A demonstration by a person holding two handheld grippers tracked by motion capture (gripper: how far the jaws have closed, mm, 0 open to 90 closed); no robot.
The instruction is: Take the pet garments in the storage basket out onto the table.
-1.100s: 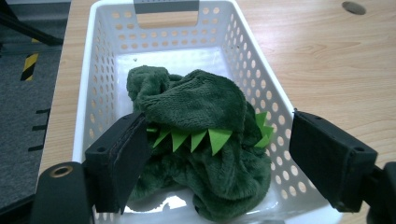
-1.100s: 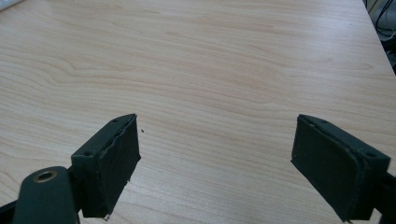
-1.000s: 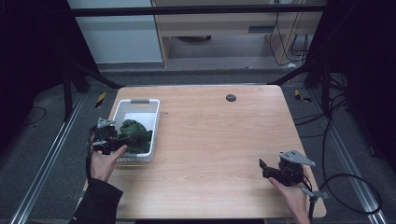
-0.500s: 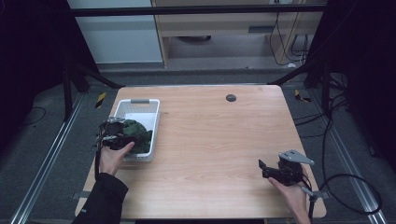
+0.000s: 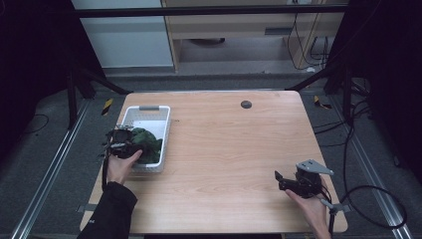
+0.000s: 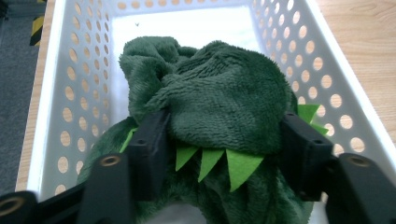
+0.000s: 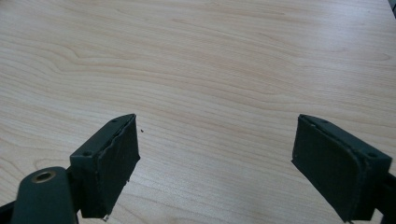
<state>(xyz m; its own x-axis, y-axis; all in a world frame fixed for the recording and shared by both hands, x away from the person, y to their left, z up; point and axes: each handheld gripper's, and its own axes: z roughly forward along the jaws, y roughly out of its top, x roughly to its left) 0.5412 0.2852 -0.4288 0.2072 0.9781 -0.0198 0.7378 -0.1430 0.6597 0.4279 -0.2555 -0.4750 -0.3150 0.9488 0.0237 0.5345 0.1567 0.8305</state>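
Spanning most of the high view, the table (image 5: 224, 164) carries a white basket (image 5: 160, 124) near its left edge, and in the basket lies a green plush toy (image 5: 147, 143). The left forearm, in a dark sleeve (image 5: 112, 211), comes up from the bottom edge at a slight lean toward the basket, and the hand (image 5: 121, 165) grips the left gripper (image 5: 130, 142) from behind, pointing it over the near rim and down into the basket. In the left gripper view the toy (image 6: 219, 112) bulges between the two black jaws, which press into the fur on either side, just above a row of light green felt spikes (image 6: 212, 161); the jaws have just been closing on it, and the toy sits low against the perforated walls (image 6: 70, 93). The right hand (image 5: 309, 206) rests near the table's front right corner, wrist bent inward, holding the right gripper (image 5: 279, 180) level and aimed left across the bare wood. In the right gripper view its jaws stand wide apart, nothing between them, above the wood (image 7: 210, 70). The two hands are well apart.
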